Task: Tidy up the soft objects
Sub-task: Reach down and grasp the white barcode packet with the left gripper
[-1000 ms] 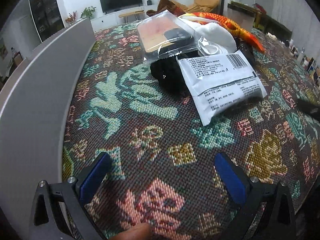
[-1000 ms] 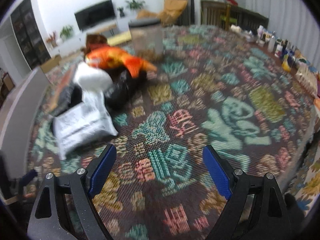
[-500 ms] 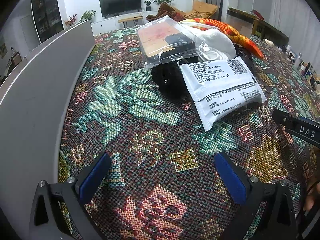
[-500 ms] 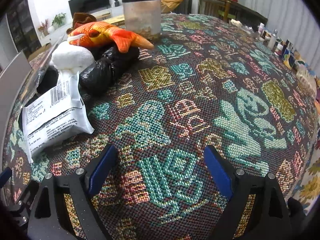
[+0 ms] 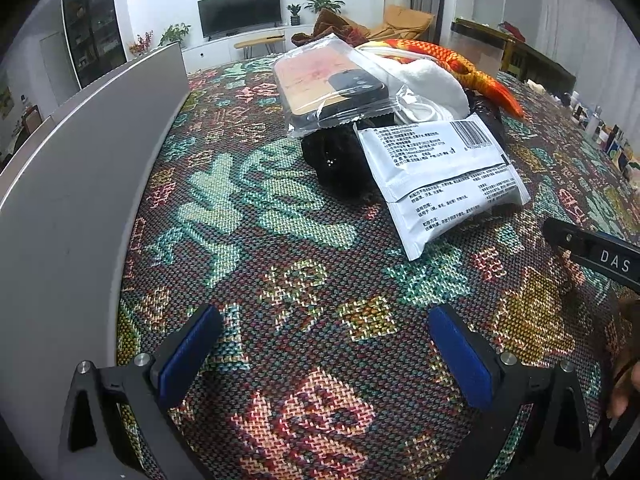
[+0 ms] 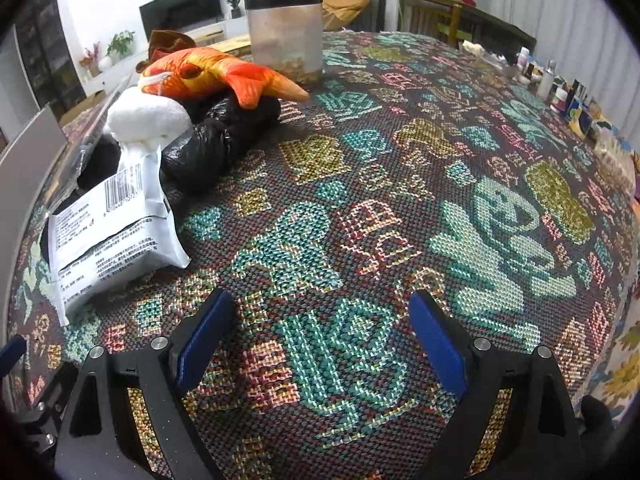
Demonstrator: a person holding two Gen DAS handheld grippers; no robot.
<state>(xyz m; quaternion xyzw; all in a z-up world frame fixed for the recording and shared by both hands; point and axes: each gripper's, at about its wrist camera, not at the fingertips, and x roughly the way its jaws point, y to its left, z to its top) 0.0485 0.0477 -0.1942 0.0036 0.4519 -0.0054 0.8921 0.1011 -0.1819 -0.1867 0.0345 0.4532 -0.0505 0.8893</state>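
A heap of soft things lies on the patterned tablecloth (image 5: 256, 216). It holds a white printed pouch (image 5: 444, 176) (image 6: 108, 232), a clear bag with a phone case (image 5: 332, 84), a white towel (image 5: 432, 84) (image 6: 148, 118), a black furry thing (image 5: 340, 160), a black plastic bag (image 6: 220, 136) and an orange fish plush (image 5: 460, 64) (image 6: 216, 74). My left gripper (image 5: 320, 344) is open, low over the cloth, well short of the heap. My right gripper (image 6: 320, 332) is open too, right of the pouch, and its black body (image 5: 592, 252) shows at the left wrist view's right edge.
A grey board (image 5: 80, 168) stands along the table's left side. A translucent canister with a black lid (image 6: 286, 36) stands behind the plush. Small bottles and jars (image 6: 568, 96) line the far right edge. A hand (image 5: 624, 380) shows at lower right.
Both grippers have drawn nearer to the heap. The right view swung left and sharpened, and the right gripper's body came into the left wrist view.
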